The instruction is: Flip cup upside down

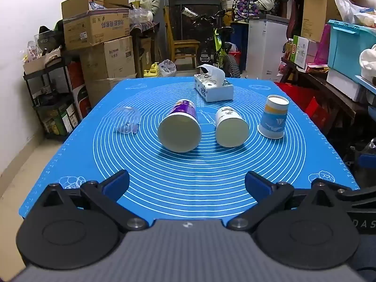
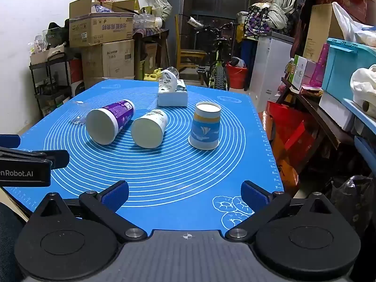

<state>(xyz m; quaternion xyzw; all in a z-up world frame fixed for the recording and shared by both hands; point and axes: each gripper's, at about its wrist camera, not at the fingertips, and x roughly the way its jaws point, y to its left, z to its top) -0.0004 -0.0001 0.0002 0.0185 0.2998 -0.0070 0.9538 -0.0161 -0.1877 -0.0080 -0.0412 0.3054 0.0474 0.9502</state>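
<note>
Several cups sit on a blue mat [image 1: 188, 188]. A purple paper cup [image 1: 179, 127] [image 2: 108, 122] and a white printed cup [image 1: 231, 127] [image 2: 150, 129] lie on their sides, mouths toward me. A blue and yellow cup [image 1: 273, 117] [image 2: 205, 125] stands upside down at the right. A clear plastic cup [image 1: 127, 119] [image 2: 78, 112] lies on its side at the left. My left gripper [image 1: 186, 183] is open and empty near the mat's front edge. My right gripper [image 2: 184, 193] is open and empty, near the front right; the left gripper also shows at its left [image 2: 35, 162].
A tissue box [image 1: 213, 87] [image 2: 172, 94] stands at the back of the mat. Cardboard boxes [image 1: 96, 28], a black rack, a chair and a bicycle [image 1: 218, 47] stand behind the table. Shelves with a blue bin [image 1: 350, 47] line the right side.
</note>
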